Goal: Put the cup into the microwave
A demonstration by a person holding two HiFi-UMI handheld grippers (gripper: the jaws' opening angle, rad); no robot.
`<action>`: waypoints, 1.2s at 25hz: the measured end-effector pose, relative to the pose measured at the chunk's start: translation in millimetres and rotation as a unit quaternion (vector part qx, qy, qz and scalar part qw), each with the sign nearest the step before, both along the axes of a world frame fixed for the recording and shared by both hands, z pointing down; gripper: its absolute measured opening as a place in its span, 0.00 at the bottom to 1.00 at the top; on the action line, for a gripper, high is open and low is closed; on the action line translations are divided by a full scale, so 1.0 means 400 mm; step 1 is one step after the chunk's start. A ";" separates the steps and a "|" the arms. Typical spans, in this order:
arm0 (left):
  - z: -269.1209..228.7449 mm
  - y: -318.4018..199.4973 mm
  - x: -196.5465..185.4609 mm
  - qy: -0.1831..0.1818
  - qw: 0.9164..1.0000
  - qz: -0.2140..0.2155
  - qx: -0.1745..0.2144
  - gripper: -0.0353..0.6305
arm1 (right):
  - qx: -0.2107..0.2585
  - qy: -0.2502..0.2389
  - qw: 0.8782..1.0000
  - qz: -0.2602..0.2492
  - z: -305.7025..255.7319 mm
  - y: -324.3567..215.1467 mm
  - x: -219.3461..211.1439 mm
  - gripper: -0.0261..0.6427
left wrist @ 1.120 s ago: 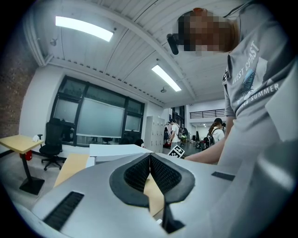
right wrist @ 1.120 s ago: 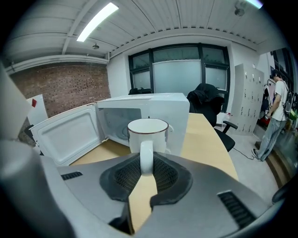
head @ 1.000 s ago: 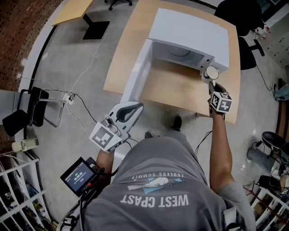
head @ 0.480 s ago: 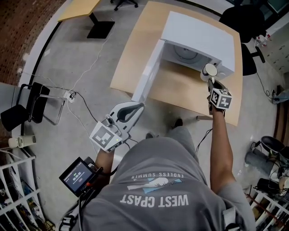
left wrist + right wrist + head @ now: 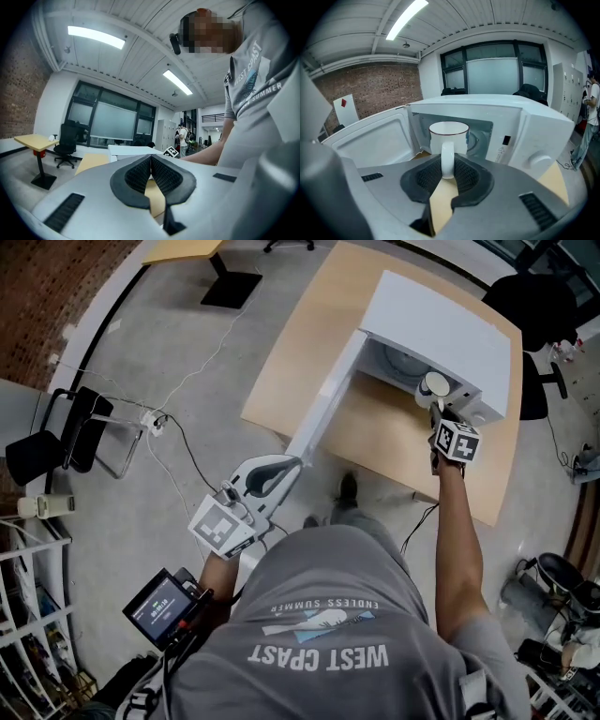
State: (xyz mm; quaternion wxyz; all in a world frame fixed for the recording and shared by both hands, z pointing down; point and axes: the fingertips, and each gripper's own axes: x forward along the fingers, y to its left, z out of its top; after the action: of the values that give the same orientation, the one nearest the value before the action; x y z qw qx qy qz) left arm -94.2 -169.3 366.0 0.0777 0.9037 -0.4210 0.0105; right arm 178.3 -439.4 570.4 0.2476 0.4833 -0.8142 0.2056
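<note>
Closer than a second ago, the right tool (image 5: 447,174) clamps the cup (image 5: 449,133) by its handle (image 5: 447,157), just before the open microwave (image 5: 529,136) on the bench (image 5: 305,348). Best keep the cup level and enter centred, clear of the door (image 5: 370,140). Behind, the left tool (image 5: 151,169) hangs with its jaws together, empty.

White cup (image 5: 449,137), white microwave (image 5: 441,322), tan table (image 5: 302,341)

A light wooden table (image 5: 305,348) lies at twelve o'clock in the head view. A black chair (image 5: 56,442) stands on the grey floor (image 5: 112,521) at nine o'clock, with a white cable (image 5: 208,338) trailing at eleven
</note>
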 end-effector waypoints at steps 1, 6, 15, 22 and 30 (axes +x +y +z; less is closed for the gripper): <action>0.000 -0.008 -0.005 -0.002 1.000 -0.005 -0.006 0.08 | -0.005 -0.003 1.000 -0.002 0.013 -0.017 -0.013 0.14; 0.015 -0.071 -0.043 -0.014 0.999 -0.039 -0.022 0.08 | -0.028 -0.013 0.999 -0.015 0.085 -0.100 -0.072 0.14; -0.046 -0.188 -0.053 -0.023 0.993 -0.061 -0.098 0.08 | -0.029 0.005 0.999 -0.030 0.015 -0.275 -0.140 0.14; -0.042 -0.195 -0.099 0.009 0.994 -0.076 -0.079 0.08 | 0.031 0.015 0.999 -0.018 0.007 -0.314 -0.184 0.14; -0.009 -0.138 -0.142 0.008 0.994 -0.086 -0.068 0.08 | 0.087 0.019 0.995 -0.037 0.059 -0.298 -0.241 0.14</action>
State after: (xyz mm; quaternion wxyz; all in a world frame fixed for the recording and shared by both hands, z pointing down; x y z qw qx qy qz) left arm -150.9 -224.6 362.4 0.1428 0.8566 -0.4952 0.0252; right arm 82.0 -558.4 593.9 0.2278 0.4761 -0.8415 0.1154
